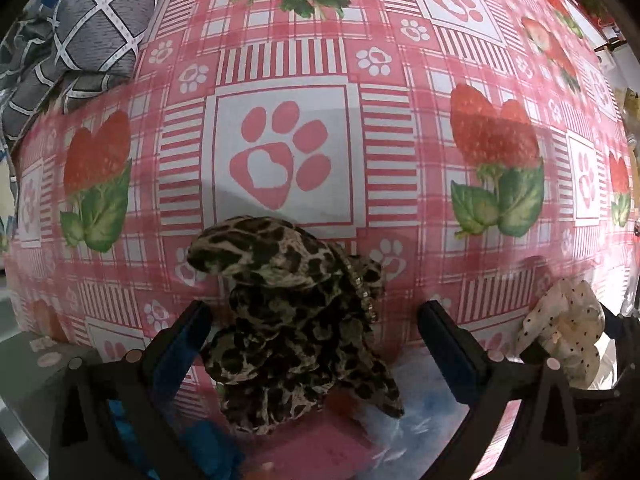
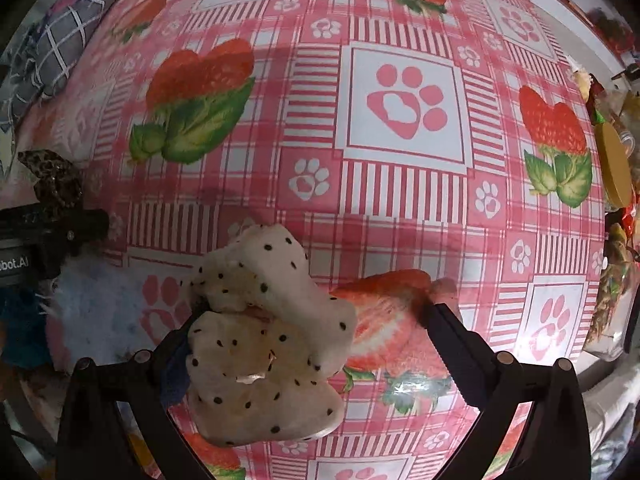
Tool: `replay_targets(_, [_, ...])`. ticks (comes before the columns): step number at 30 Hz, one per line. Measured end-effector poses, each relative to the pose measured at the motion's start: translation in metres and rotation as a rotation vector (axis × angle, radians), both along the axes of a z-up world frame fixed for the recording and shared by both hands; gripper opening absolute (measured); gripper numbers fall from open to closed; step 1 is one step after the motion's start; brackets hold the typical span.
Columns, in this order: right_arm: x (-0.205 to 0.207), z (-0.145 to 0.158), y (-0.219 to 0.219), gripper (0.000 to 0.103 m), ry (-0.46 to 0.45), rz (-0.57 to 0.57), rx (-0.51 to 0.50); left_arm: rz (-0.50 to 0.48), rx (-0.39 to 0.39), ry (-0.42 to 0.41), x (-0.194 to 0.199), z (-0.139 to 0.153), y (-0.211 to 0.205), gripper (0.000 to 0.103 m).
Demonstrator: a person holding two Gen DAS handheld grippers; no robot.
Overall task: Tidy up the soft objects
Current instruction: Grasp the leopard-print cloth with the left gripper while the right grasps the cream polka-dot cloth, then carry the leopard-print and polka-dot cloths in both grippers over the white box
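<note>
Here the leopard bow [image 1: 296, 320] sits between the fingers of the left gripper [image 1: 316, 320], draped against the left finger [image 1: 180, 344] at about nine o'clock, with clear space to the right one. The jaws stand wide, so the bow seems to hang on or rest against one finger rather than being pinched; whether it touches the tablecloth [image 1: 400, 160] cannot be told. In the right wrist view the dotted bow [image 2: 268, 336] lies likewise in the right gripper [image 2: 312, 332], pressed to the left finger [image 2: 172, 356] at nine o'clock, a wide gap to the other finger at three; those tongs are spread too. Probably each soft piece is being carried or has just been let go near the table's near edge, above a pale blue fluffy thing [image 2: 100, 308] at eight o'clock. The dotted bow also shows at four o'clock in the left view. A grey checked cushion [image 1: 92, 32] lies far off at ten o'clock, jars [image 2: 616, 240] at three.
</note>
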State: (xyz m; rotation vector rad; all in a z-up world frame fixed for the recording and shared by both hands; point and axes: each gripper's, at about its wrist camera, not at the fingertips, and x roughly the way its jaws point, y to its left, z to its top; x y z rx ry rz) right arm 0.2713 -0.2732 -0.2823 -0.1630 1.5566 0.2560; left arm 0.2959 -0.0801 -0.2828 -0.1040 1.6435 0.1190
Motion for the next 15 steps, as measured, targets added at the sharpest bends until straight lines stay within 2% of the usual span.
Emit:
replay_targets(2, [-0.012, 0.003, 0.01, 0.103, 0.019, 0.002, -0.006, 0.0, 0.0, -0.001, -0.004, 0.0, 0.003, 0.103])
replay_targets(6, [-0.007, 0.004, 0.016, 0.102, 0.051, 0.025, -0.014, 0.014, -0.005, 0.03, 0.0, 0.007, 0.009, 0.102])
replay_targets(7, [0.003, 0.012, 0.015, 0.101, 0.047, 0.03, -0.014, 0.02, -0.007, 0.029, 0.003, 0.009, 0.011, 0.101])
replay_targets(8, [0.008, 0.015, 0.017, 0.095, 0.034, 0.04, -0.01, 0.016, -0.006, 0.021, 0.003, 0.01, 0.011, 0.097])
replay_targets(10, [0.012, 0.022, 0.022, 0.079, 0.007, 0.066, -0.004, -0.014, -0.001, -0.006, 0.001, 0.017, 0.006, 0.084])
replay_targets(11, [0.009, 0.026, 0.023, 0.063, 0.0, 0.074, 0.003, -0.035, 0.001, -0.018, 0.001, 0.022, 0.002, 0.068])
replay_targets(12, [0.009, 0.03, 0.025, 0.045, -0.005, 0.08, 0.015, -0.067, 0.0, -0.028, 0.001, 0.028, -0.002, 0.041])
replay_targets(13, [0.009, 0.033, 0.025, 0.039, 0.003, 0.078, 0.031, -0.084, -0.011, -0.022, 0.001, 0.03, -0.004, 0.03])
replay_targets(15, [0.01, 0.034, 0.023, 0.031, 0.027, 0.049, 0.059, -0.072, 0.005, -0.029, 0.0, 0.036, -0.003, 0.027])
